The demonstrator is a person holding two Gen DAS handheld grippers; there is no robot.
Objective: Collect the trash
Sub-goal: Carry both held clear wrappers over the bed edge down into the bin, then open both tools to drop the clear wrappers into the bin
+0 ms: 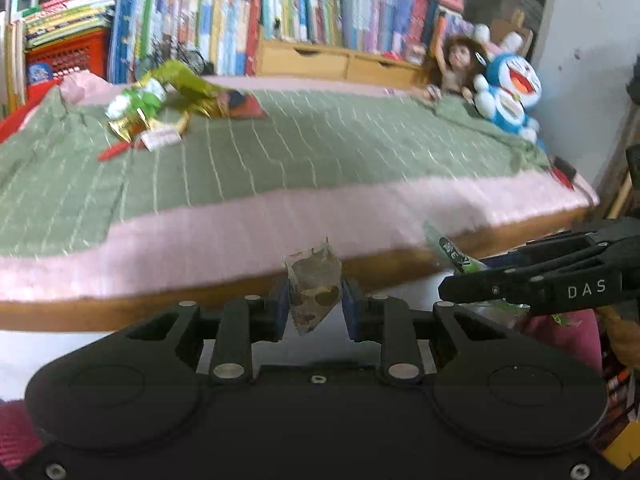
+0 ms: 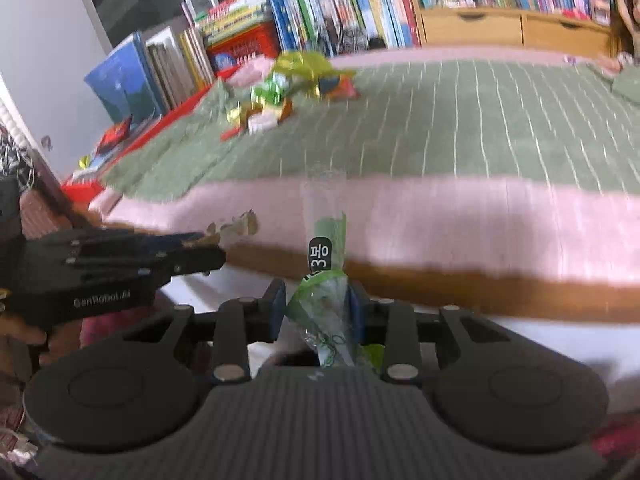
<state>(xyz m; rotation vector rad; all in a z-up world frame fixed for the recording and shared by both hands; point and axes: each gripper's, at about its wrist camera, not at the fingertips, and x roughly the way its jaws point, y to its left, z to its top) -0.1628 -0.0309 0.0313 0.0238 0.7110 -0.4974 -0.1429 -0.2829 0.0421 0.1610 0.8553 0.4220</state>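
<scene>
My left gripper [image 1: 316,304] is shut on a crumpled clear wrapper [image 1: 314,280] with brown spots, held off the front edge of the bed. The right gripper [image 2: 318,300] is shut on a green and clear plastic wrapper [image 2: 326,268] with a black label; that gripper shows at the right of the left wrist view [image 1: 452,290]. The left gripper shows at the left of the right wrist view [image 2: 216,256], with its wrapper [image 2: 234,228]. More trash lies far back on the green blanket: a pile of green, gold and red wrappers [image 1: 160,108], seen also in the right wrist view [image 2: 280,92].
The bed [image 1: 280,224] has a pink sheet, a green blanket [image 1: 320,148] and a wooden frame. A doll [image 1: 454,68] and a blue plush toy [image 1: 508,96] sit at its far right corner. Bookshelves [image 1: 280,12] and a red crate [image 1: 68,54] stand behind.
</scene>
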